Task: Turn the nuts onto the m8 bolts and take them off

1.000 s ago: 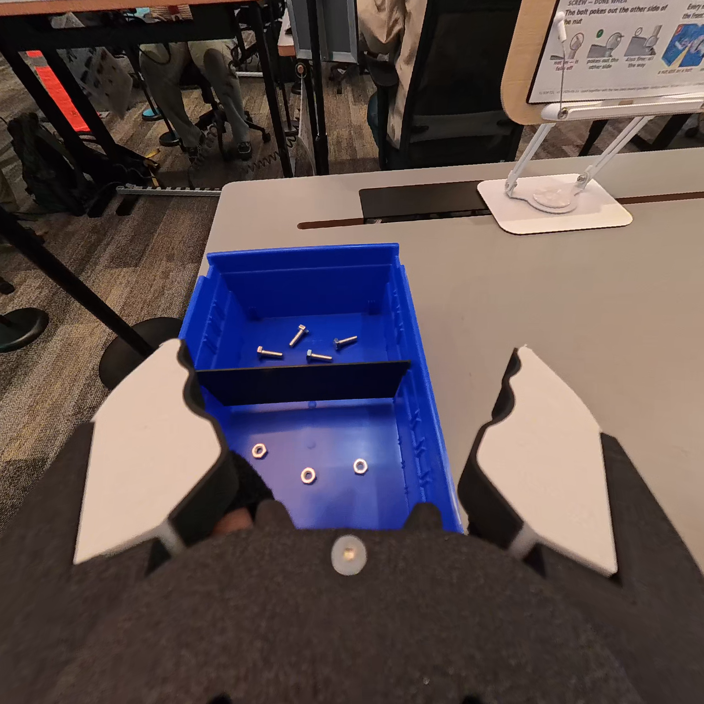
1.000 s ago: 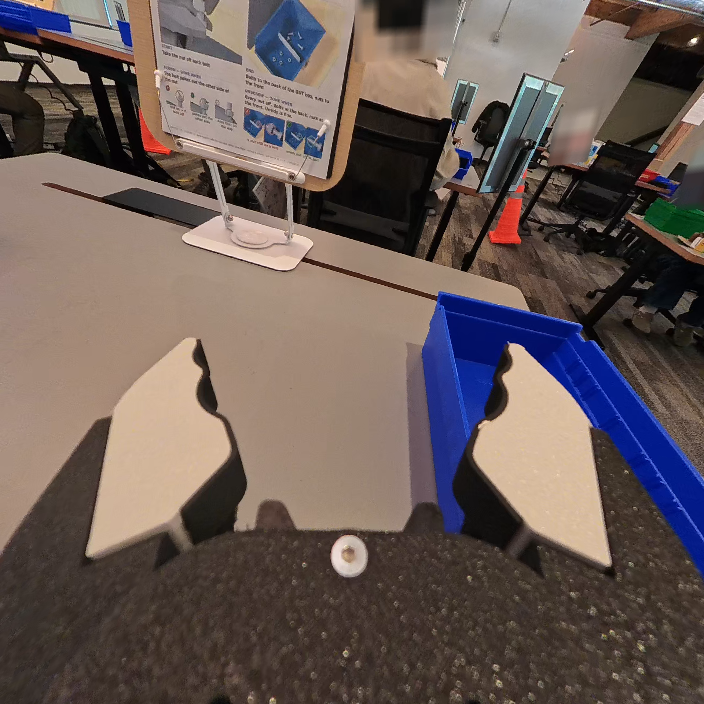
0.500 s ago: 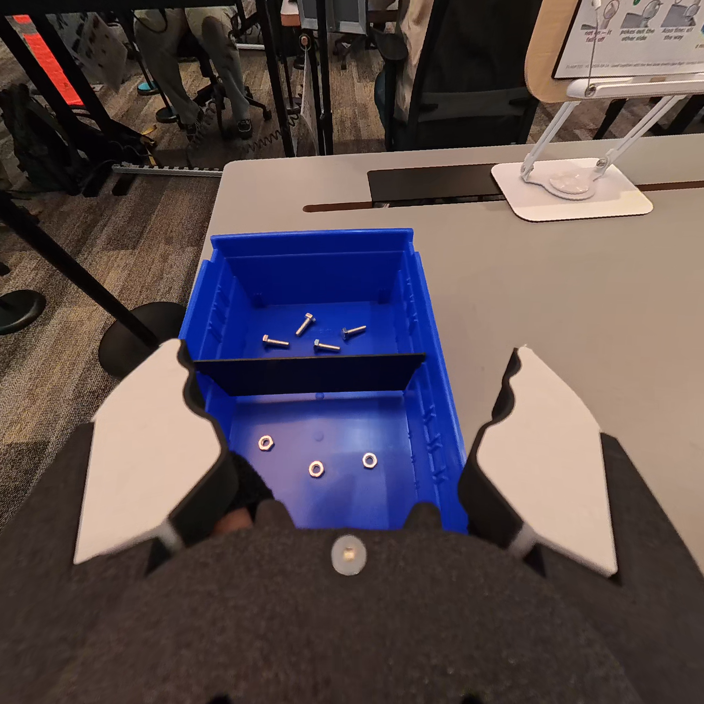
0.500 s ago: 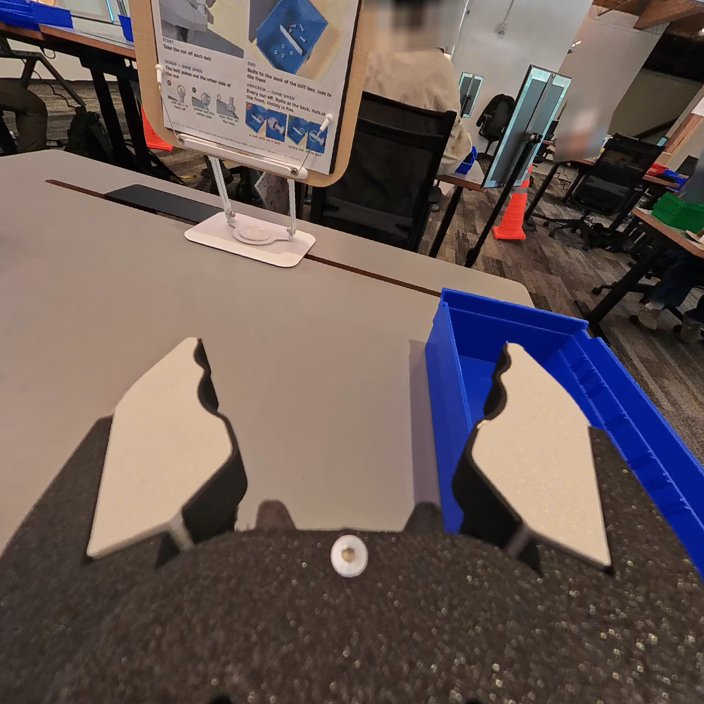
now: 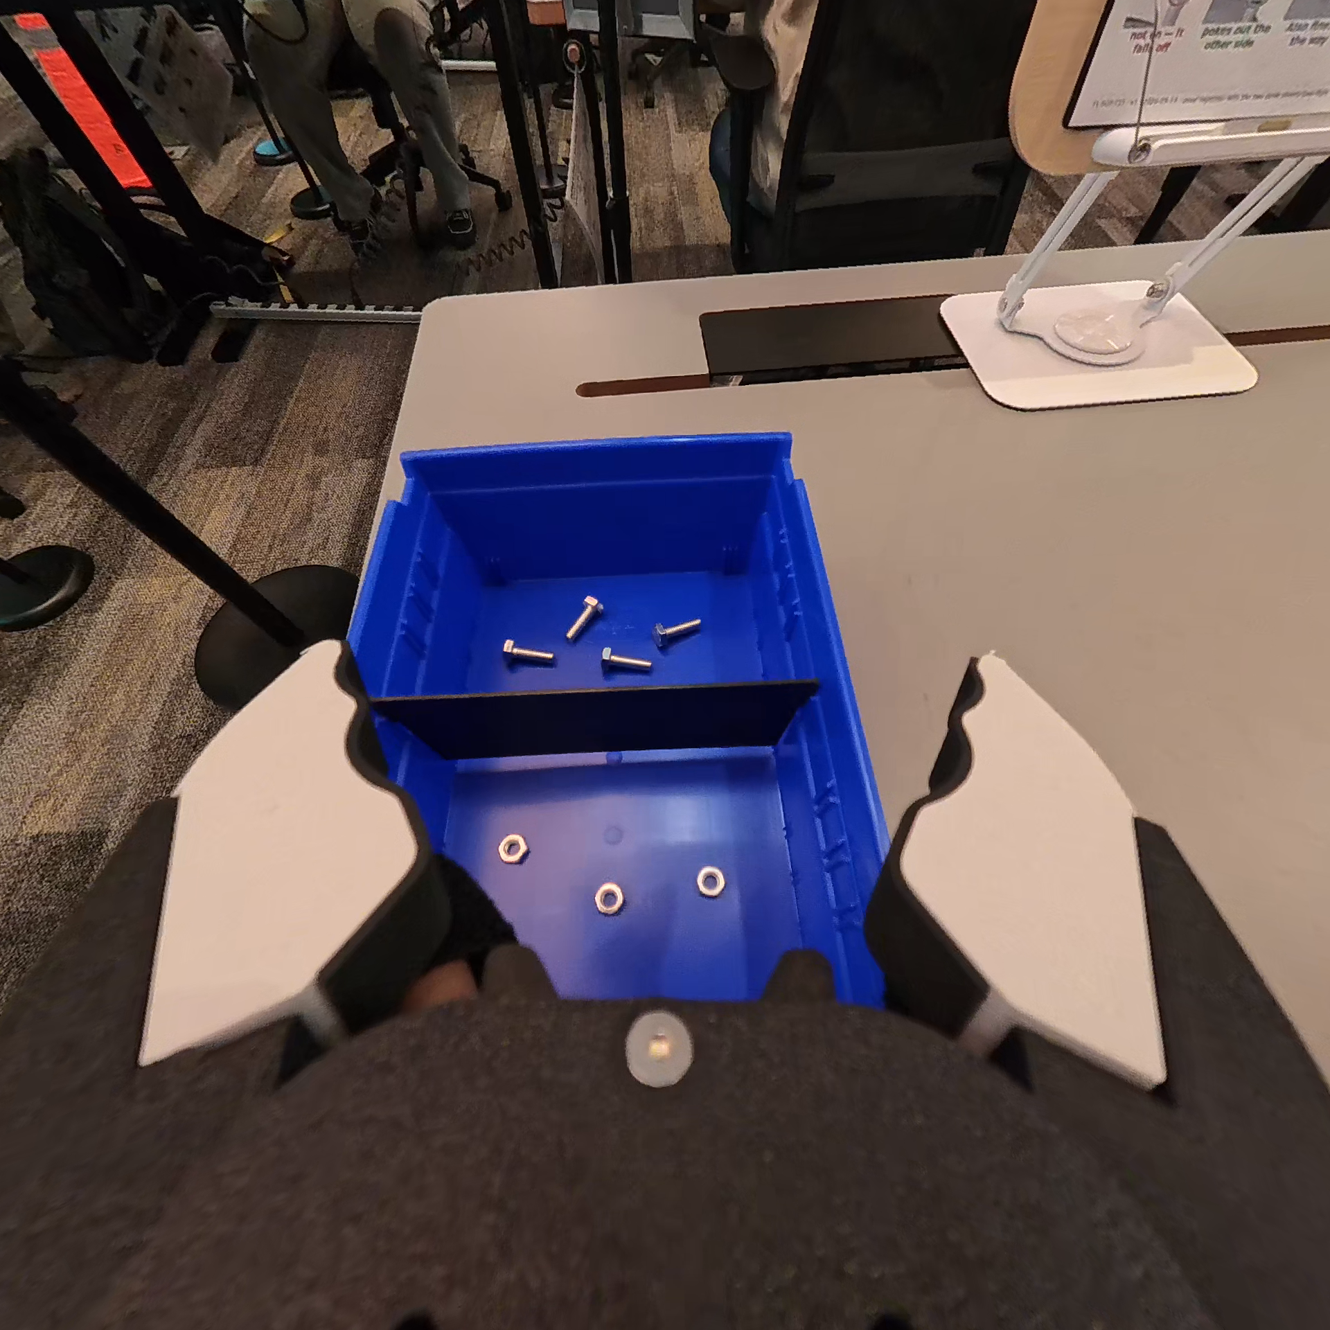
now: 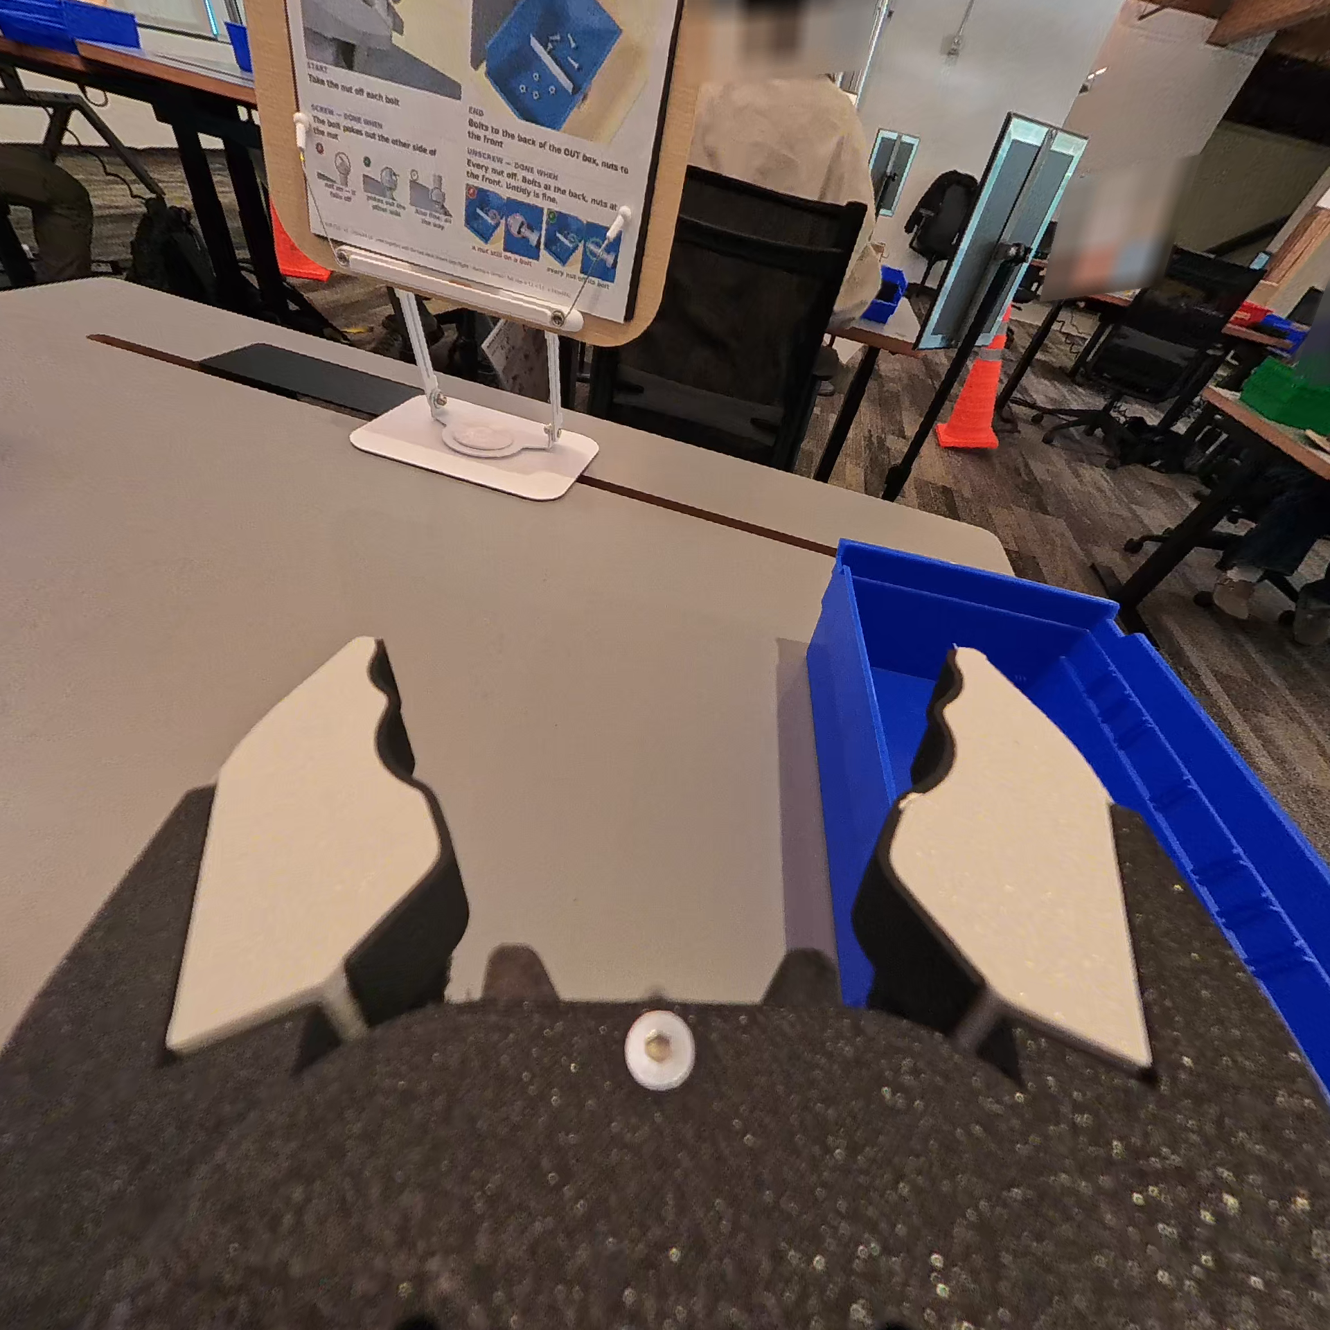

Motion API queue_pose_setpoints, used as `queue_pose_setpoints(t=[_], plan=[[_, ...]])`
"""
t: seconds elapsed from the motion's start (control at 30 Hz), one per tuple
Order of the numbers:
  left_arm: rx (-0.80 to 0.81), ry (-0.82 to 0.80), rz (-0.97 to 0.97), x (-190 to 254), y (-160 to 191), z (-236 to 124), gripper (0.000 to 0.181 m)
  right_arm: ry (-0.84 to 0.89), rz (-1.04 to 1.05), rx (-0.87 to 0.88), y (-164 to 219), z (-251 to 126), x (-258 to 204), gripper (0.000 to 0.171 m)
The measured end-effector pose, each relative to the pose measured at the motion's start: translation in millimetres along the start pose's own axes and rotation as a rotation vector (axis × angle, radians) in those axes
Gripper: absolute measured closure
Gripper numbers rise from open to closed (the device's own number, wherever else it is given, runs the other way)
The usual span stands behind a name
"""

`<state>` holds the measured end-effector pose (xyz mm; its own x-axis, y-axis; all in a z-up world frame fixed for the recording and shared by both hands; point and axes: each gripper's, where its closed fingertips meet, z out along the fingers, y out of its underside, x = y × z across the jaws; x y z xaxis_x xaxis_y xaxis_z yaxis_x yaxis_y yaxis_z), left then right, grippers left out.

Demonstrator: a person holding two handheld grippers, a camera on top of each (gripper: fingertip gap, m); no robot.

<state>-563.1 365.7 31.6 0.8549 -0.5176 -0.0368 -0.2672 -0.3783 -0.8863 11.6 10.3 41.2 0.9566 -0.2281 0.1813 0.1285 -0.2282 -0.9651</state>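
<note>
Both grippers, left [image 5: 651, 720] and right [image 6: 666, 720], hang spread and empty. In the blue bin [image 5: 835, 727], four bolts [image 5: 625, 659] lie behind the divider [image 5: 590, 716], three nuts [image 5: 609, 898] in front. No nut is threaded; everything remains.

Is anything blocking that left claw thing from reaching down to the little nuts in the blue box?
Nothing visible does. The left gripper hangs open above the blue plastic bin, and the three small silver hex nuts lie uncovered in its near compartment. The black divider stands beyond them, before the bolts.
</note>
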Motion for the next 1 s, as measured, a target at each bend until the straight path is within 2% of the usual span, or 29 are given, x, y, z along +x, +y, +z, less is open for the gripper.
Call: queue_pose_setpoints(t=[1.0], plan=[[-0.064,0.002,0.013,-10.0,1.4,17.8,0.034,-0.008,0.0,-0.018,4.8,3.7,-2.2,0.036]])
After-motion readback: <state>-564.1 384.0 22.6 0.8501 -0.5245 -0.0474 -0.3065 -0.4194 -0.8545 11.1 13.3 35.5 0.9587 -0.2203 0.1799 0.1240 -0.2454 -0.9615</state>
